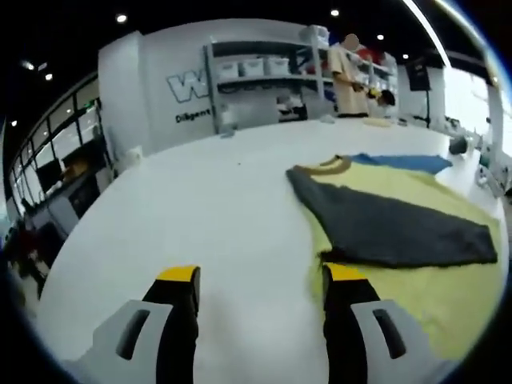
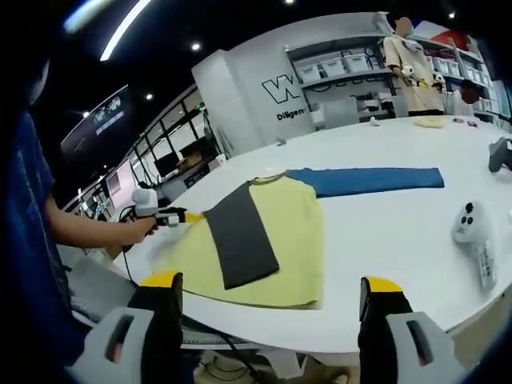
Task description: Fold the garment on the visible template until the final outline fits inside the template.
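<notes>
White device [image 2: 466, 222] beside yellow garment [image 2: 272, 240]

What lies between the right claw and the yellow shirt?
Only bare white table separates the open right claw from the yellow shirt, as the right gripper view shows.

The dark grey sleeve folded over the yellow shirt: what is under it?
Under the dark grey sleeve lies the yellow shirt body, showing on both sides. The part it covers cannot be seen. A blue strip shows at the collar side.
</notes>
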